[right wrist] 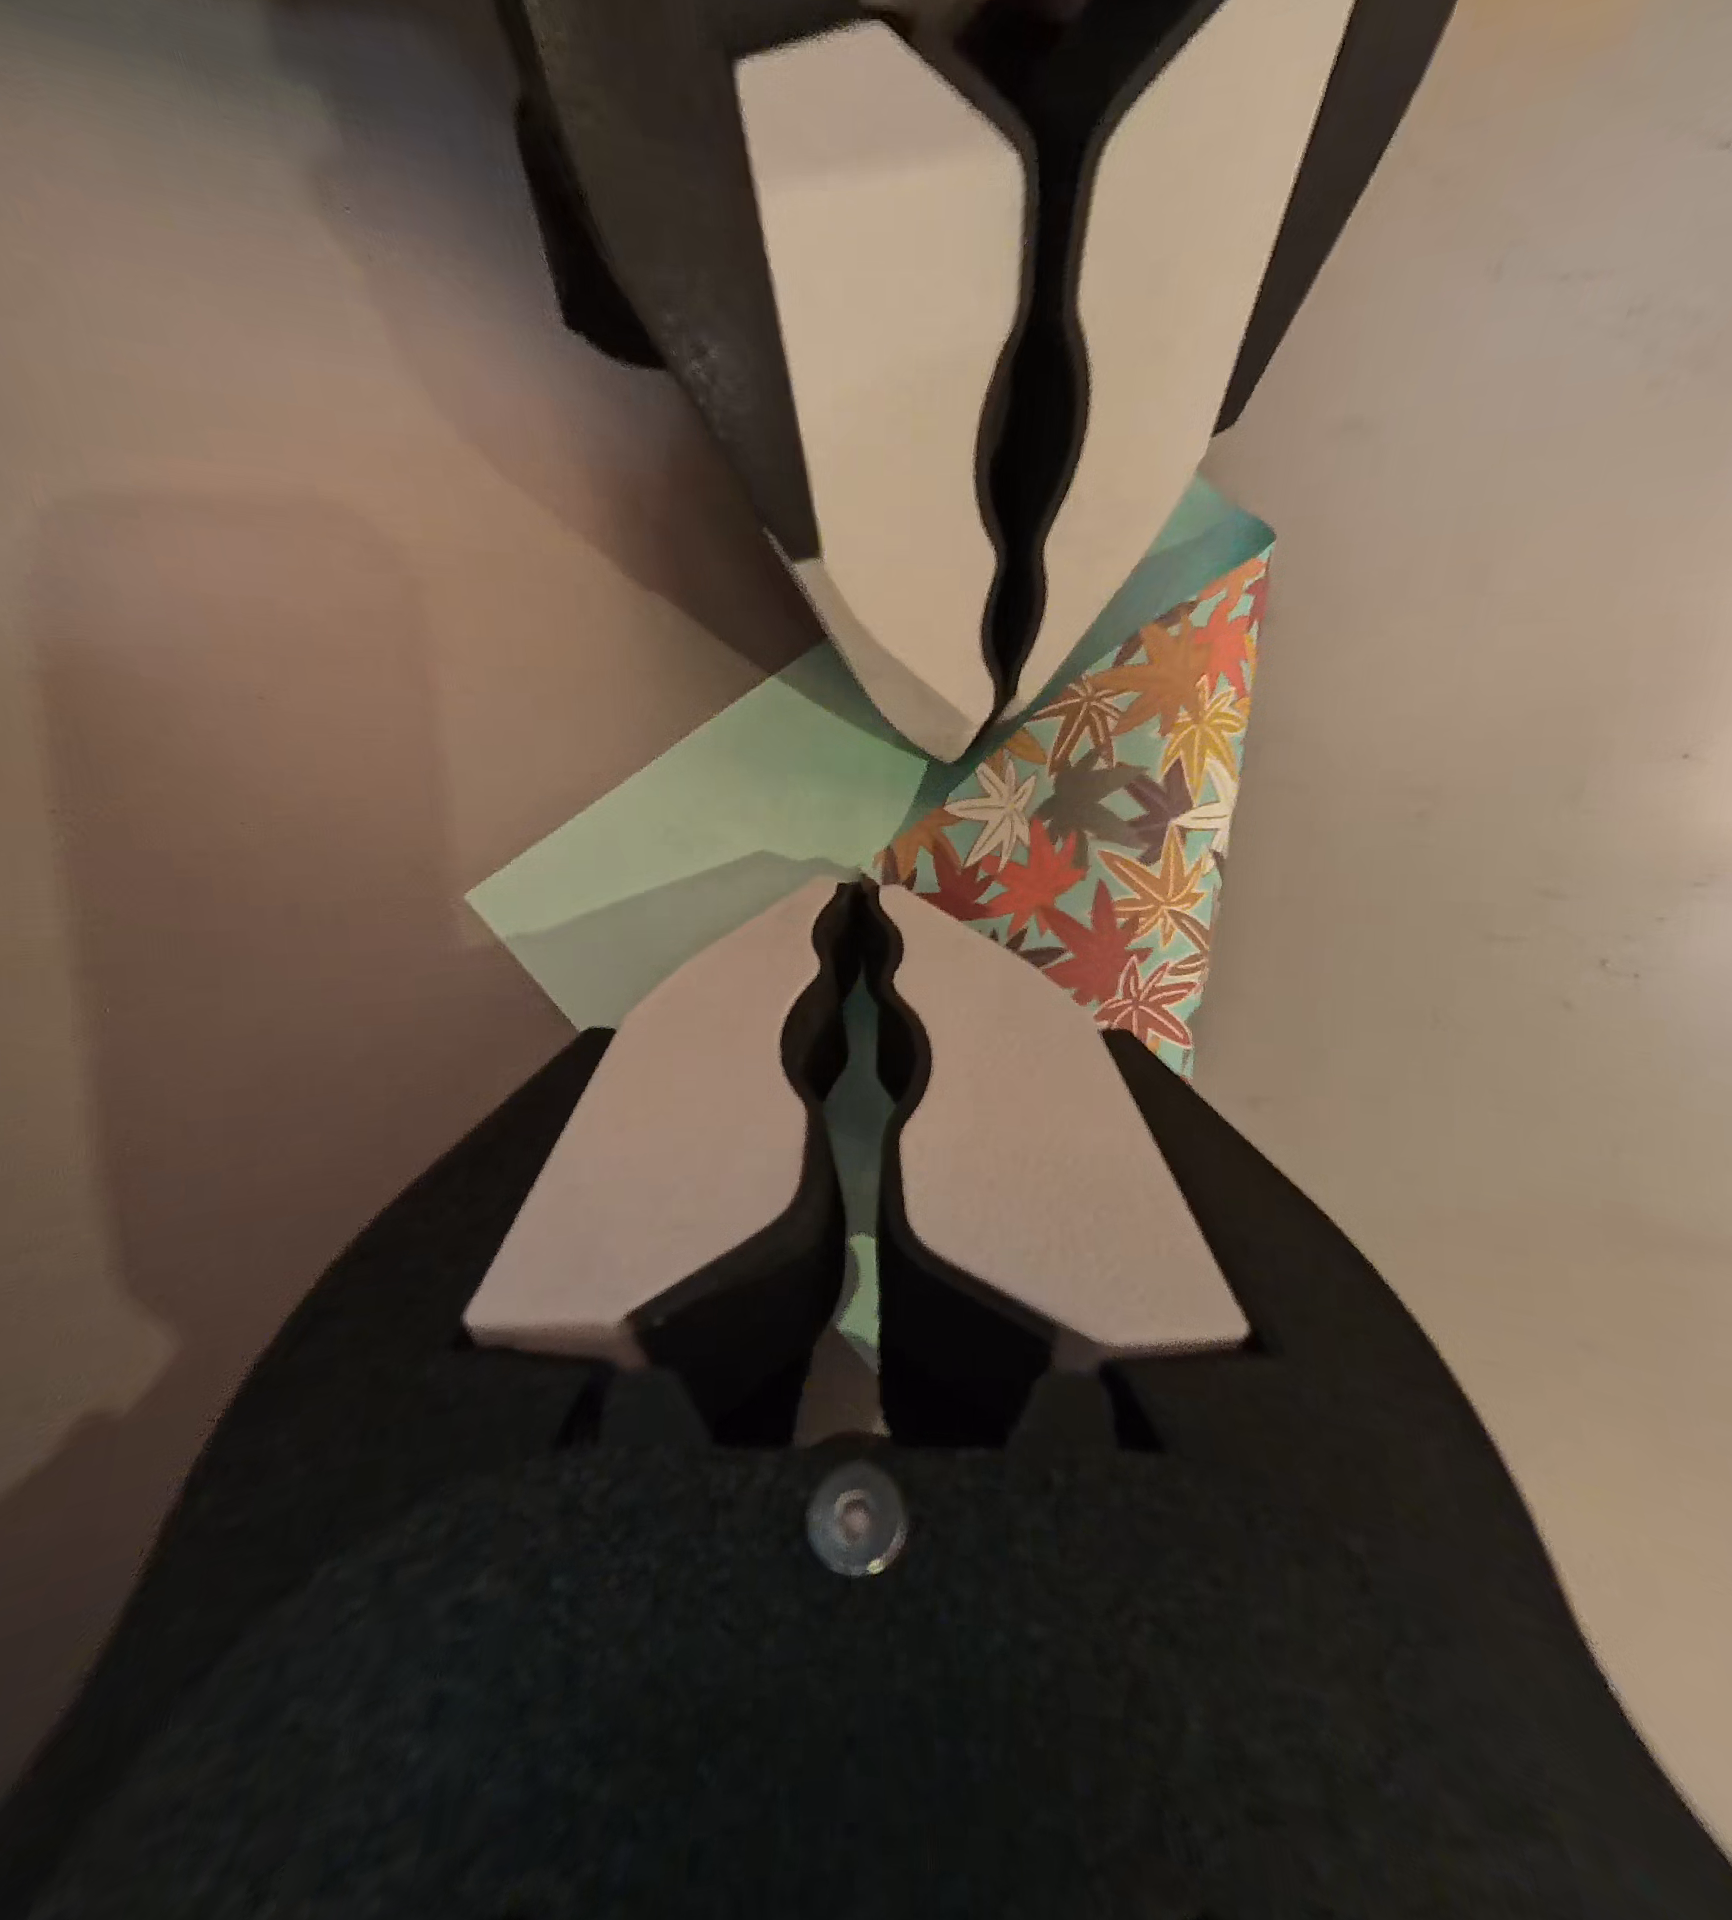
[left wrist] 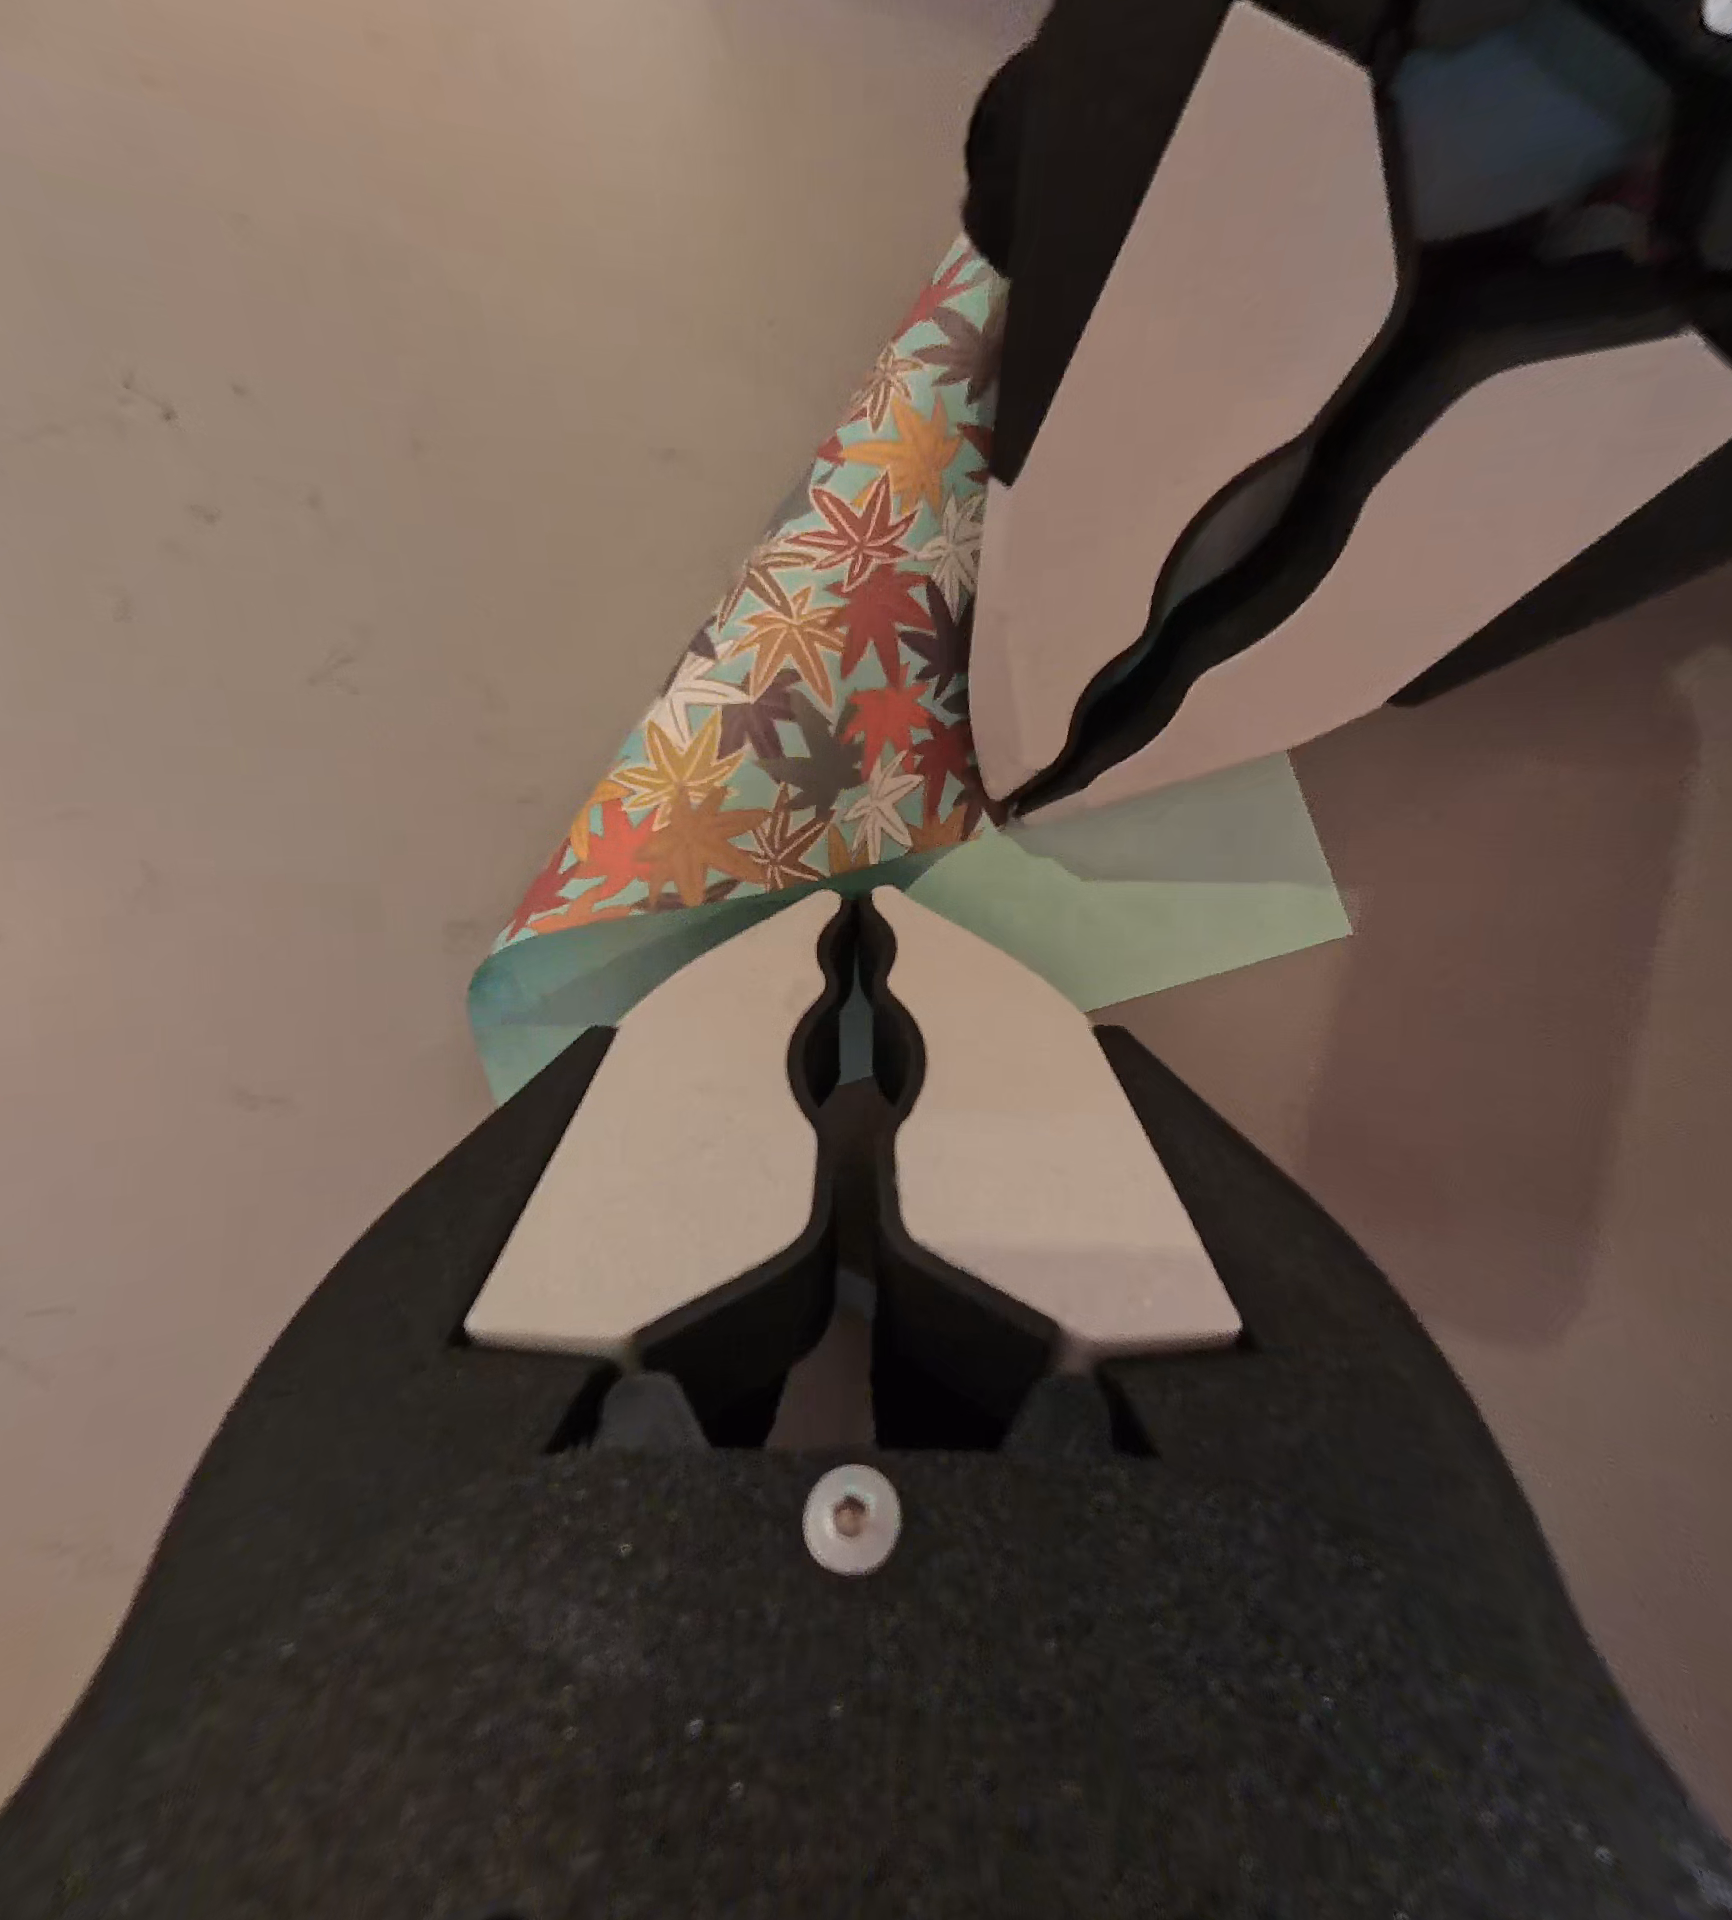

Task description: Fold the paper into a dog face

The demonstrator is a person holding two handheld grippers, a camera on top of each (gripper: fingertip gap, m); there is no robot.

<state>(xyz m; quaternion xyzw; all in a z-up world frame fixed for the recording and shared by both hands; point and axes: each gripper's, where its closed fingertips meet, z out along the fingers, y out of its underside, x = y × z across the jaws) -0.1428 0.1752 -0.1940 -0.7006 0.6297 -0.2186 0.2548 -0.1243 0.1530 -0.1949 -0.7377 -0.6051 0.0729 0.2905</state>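
Observation:
The paper [left wrist: 820, 665] is a folded sheet, leaf-patterned on one side and plain pale green on the other. It hangs in the air between both grippers, above a beige table. My left gripper [left wrist: 860, 902] is shut on its lower edge, where the pattern meets the green. My right gripper [left wrist: 1013, 808] comes in from the upper right and is shut on the paper beside it. In the right wrist view the paper [right wrist: 1101, 831] shows green at left and patterned at right; my right gripper [right wrist: 857, 883] pinches it from below and my left gripper [right wrist: 992, 727] from above.
The beige table top [left wrist: 218, 520] fills the background in both views, with faint marks on it. Soft shadows of the grippers fall on the table at the left of the right wrist view [right wrist: 218, 727]. Both grippers' tips are close together, under 4 cm apart.

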